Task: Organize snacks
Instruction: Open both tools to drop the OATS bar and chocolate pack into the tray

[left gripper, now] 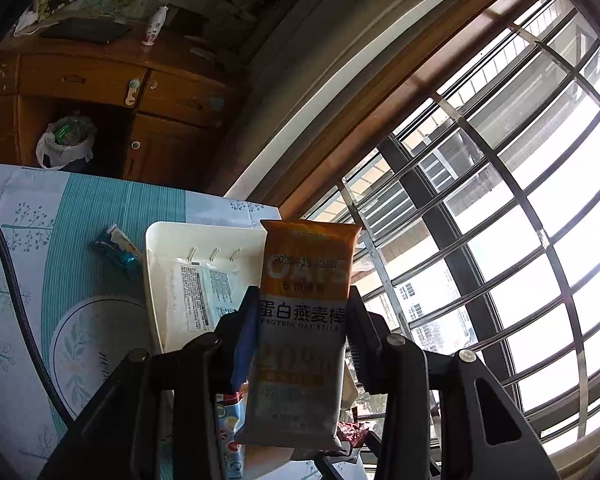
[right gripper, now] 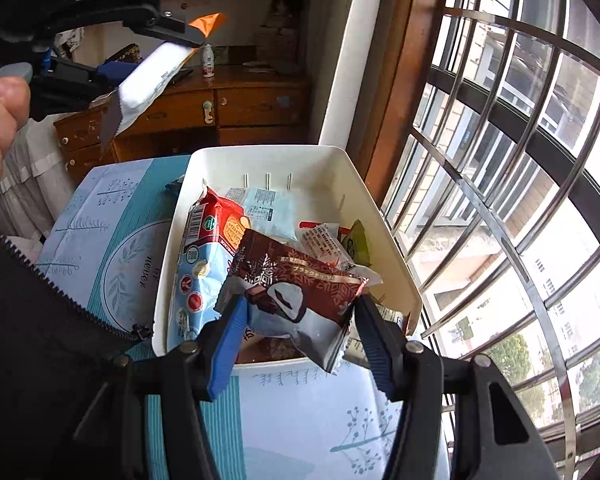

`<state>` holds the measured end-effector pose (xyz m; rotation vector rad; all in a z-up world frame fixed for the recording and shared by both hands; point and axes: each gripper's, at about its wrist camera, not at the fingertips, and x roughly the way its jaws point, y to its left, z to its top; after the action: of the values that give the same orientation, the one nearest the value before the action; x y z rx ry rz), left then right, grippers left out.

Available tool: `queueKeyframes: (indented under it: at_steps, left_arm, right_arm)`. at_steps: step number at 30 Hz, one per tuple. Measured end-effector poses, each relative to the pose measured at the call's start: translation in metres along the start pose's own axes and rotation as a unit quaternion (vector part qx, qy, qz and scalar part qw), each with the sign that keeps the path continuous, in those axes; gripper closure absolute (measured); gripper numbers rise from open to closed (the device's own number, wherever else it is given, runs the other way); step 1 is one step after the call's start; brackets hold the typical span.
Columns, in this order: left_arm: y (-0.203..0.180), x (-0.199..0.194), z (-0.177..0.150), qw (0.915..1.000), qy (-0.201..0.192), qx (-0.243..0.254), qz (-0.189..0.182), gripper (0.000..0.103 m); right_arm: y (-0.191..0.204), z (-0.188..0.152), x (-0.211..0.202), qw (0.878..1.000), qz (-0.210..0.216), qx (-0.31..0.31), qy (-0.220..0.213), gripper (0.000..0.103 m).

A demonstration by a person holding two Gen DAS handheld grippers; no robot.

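My left gripper (left gripper: 302, 300) is shut on an orange and grey protein oat stick (left gripper: 304, 264), held upright in front of the white bin (left gripper: 156, 240). In the right wrist view the same oat stick (right gripper: 152, 72) hangs in the left gripper (right gripper: 152, 56) high at the upper left, beyond the bin's left side. My right gripper (right gripper: 299, 304) is shut on a maroon chocolate snack packet (right gripper: 300, 280) just above the near end of the white bin (right gripper: 300, 168). Inside the bin lie a red and blue biscuit packet (right gripper: 204, 256), a pale blue packet (right gripper: 266, 208) and a green packet (right gripper: 358, 244).
A blue-wrapped snack (left gripper: 118, 250) lies on the teal patterned tablecloth (left gripper: 80, 208) left of the bin. A black cable (left gripper: 16, 280) crosses the cloth. A barred window (right gripper: 500, 160) runs along the right. A wooden desk (right gripper: 240, 108) stands behind, and a person's hand (right gripper: 0, 120) is at the left.
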<state>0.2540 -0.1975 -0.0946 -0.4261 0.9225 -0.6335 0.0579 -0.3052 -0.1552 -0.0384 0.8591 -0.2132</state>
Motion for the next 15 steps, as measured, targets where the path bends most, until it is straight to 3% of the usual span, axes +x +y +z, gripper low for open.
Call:
queueKeyframes:
  at_steps: [11,13,15]
  left_arm:
    - [-0.028,0.048,-0.005,0.9995,0.015,0.007,0.027,0.063]
    - [-0.03,0.053,-0.006,0.9991,0.02,0.002,0.037,0.06]
    - [-0.03,0.056,-0.006,0.9986,0.025,0.0,0.047,0.046]
  right_arm:
    - [-0.032,0.007,0.019,0.998,0.045,-0.038,-0.008,0.046]
    - [-0.036,0.009,0.02,0.998,0.051,-0.034,-0.01,0.046]
    - [-0.038,0.009,0.022,0.998,0.054,-0.033,-0.01,0.046]
